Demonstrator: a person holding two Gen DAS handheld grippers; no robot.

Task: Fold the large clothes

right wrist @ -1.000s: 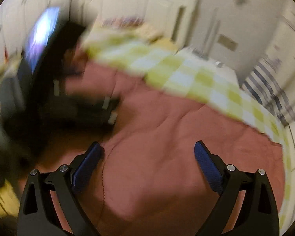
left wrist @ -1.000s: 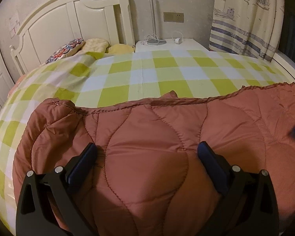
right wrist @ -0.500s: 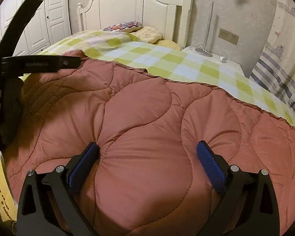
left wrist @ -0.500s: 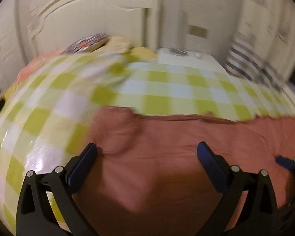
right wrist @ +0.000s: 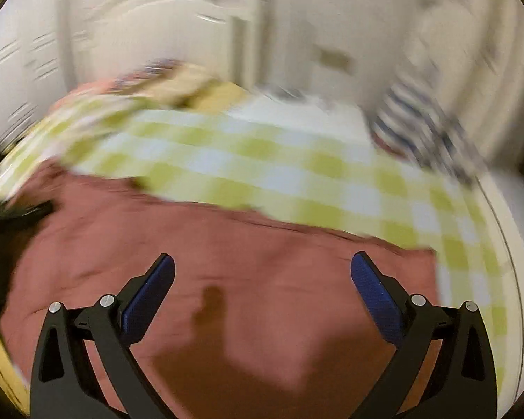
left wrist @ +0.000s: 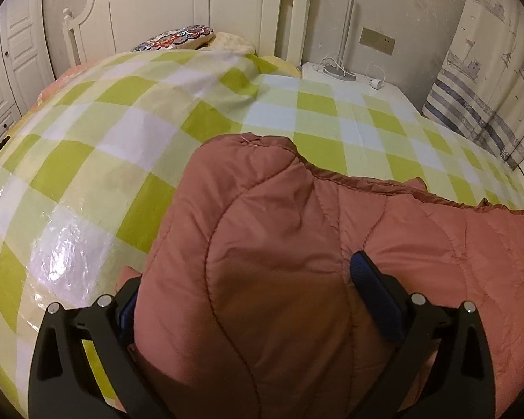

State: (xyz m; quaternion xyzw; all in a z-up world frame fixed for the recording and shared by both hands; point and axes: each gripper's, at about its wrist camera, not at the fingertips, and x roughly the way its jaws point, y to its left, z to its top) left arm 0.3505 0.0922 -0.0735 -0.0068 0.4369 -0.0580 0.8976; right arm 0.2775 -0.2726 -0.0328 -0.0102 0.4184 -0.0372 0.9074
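Quilt corner now bunched nearer, checked bed cover, white headboard

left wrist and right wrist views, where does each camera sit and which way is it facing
Left wrist: on the left gripper, angled down across the bed toward the headboard; its wide-set black fingers show, and a fold of the rust quilt bulges between them, hiding one pad.
Right wrist: on the right gripper, angled down the same way, blurred; its open fingers show over flat quilt.
Shared: quilt, green checked sheet, headboard, striped curtain.
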